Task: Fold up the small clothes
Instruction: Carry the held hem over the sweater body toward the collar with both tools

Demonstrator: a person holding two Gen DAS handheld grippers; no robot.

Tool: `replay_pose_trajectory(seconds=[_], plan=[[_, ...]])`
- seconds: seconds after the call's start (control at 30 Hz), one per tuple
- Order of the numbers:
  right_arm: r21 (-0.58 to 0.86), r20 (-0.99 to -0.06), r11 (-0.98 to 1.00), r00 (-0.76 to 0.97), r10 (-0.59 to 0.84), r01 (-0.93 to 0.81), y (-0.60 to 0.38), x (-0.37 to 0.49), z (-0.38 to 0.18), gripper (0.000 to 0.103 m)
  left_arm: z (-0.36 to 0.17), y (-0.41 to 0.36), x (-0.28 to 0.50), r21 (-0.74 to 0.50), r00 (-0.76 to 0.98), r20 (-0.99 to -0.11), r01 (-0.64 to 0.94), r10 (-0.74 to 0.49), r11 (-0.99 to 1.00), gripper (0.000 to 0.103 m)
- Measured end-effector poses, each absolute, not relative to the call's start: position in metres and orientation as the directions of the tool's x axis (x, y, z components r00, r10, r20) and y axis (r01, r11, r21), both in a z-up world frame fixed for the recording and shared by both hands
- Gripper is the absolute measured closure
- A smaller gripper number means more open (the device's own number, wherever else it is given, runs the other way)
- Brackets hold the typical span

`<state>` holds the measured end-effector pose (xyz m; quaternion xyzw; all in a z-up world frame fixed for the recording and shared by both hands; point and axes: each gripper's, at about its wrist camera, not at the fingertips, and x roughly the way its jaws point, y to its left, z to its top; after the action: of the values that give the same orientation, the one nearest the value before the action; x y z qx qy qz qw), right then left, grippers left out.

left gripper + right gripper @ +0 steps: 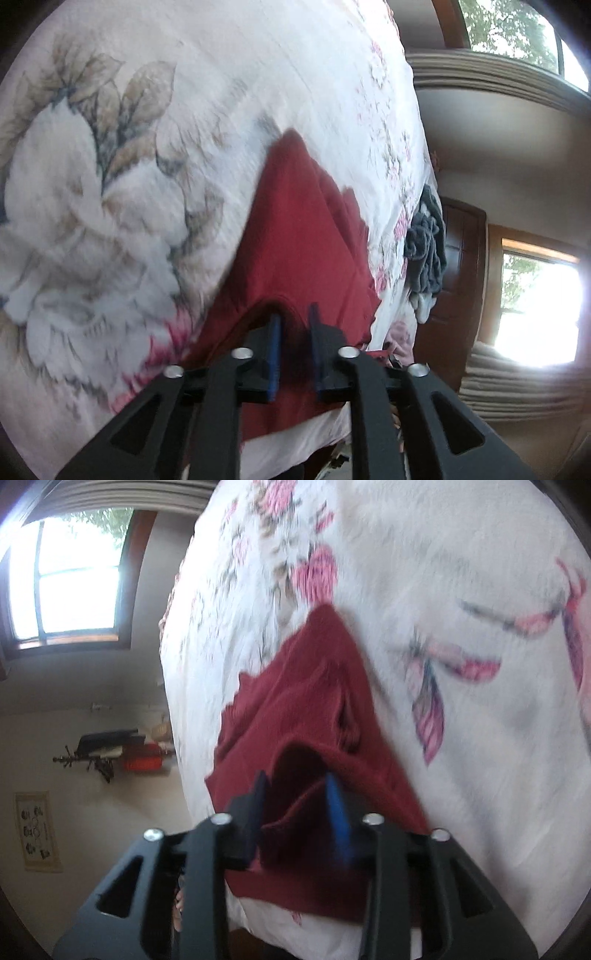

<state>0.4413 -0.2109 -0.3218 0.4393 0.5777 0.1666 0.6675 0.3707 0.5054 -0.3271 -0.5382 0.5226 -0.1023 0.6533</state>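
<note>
1. The red cloth (295,229) lies on the flowery bed (110,184).
2. The left hand-held gripper (295,325) pinches its near edge.
3. The right hand-held gripper (295,794) pinches a loose fold; it could slip out.

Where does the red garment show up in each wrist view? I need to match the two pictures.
Left wrist: red garment centre, running down between the left gripper fingers.
Right wrist: red garment centre, bunched between the right gripper fingers.
Shared landmark: floral bedspread beneath it.
</note>
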Motion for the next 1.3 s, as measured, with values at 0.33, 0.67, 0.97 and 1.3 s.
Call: replay_pose_trajectory(seconds=[0.33, 0.67, 0.97, 1.3], plan=[[0.618, -0.77, 0.785, 0.239, 0.591, 0.05, -0.197, 0.428, -0.304, 0.053, -0.309, 0.492, 0.365, -0.722, 0.402, -0.687, -0.282, -0.605, 0.632, 0.06], [0.52, -0.831, 0.853, 0.209, 0.515, -0.036, -0.18, 0.428, -0.327, 0.047, -0.31, 0.448, 0.391, -0.528, 0.299, -0.83, -0.145, -0.472, 0.837, 0.043], [0.449, -0.865, 0.884, 0.186, 0.466, -0.128, -0.161, 0.439, -0.333, 0.051, -0.325, 0.419, 0.392, -0.382, 0.274, -0.896, -0.078, -0.349, 0.921, 0.07], [0.326, -0.883, 0.925, 0.287, 0.371, -0.193, -0.15, 0.421, -0.315, 0.095, -0.285, 0.408, 0.365, -0.322, 0.439, -0.855, -0.031, -0.277, 0.946, 0.093]])
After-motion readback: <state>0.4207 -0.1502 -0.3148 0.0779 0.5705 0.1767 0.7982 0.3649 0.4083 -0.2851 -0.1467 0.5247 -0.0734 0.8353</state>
